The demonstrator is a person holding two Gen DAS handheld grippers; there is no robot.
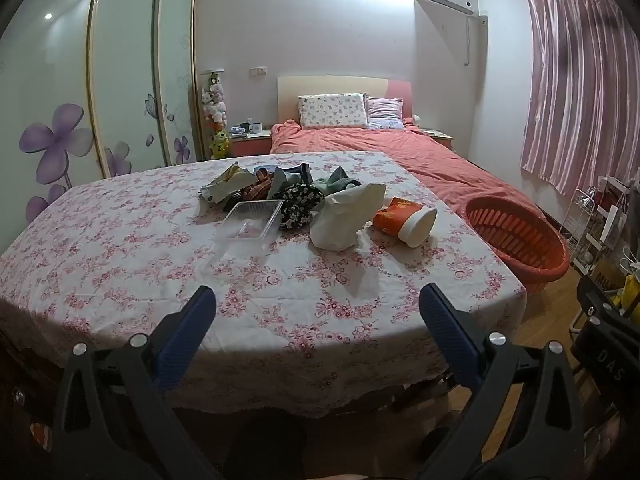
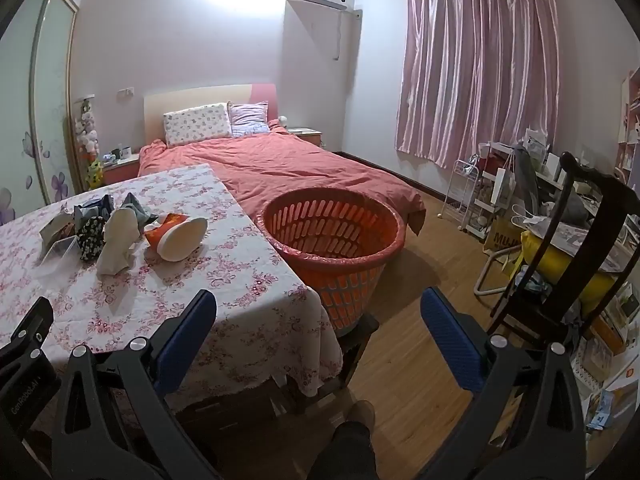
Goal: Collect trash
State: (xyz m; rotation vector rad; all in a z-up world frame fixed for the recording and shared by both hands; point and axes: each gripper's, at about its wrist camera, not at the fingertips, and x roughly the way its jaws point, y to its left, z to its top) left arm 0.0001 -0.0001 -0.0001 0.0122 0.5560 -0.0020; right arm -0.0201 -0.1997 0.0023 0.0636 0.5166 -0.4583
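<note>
A pile of trash lies mid-table on the floral tablecloth (image 1: 120,248): a clear plastic tray (image 1: 248,222), a white crumpled bag (image 1: 348,216), an orange-and-white cup on its side (image 1: 406,220), paper wrappers (image 1: 228,184) and dark cloth bits (image 1: 300,200). An orange slatted basket (image 2: 332,240) stands off the table's right edge; it also shows in the left wrist view (image 1: 520,240). My left gripper (image 1: 318,300) is open and empty above the table's near edge. My right gripper (image 2: 318,304) is open and empty over the table's right corner, short of the basket.
A bed with a red cover (image 2: 288,164) lies behind the table and basket. A dark wooden chair (image 2: 568,248) and cluttered racks (image 2: 500,188) stand at the right. A wardrobe with flower prints (image 1: 80,120) is at the left. Wooden floor (image 2: 420,360) lies beside the table.
</note>
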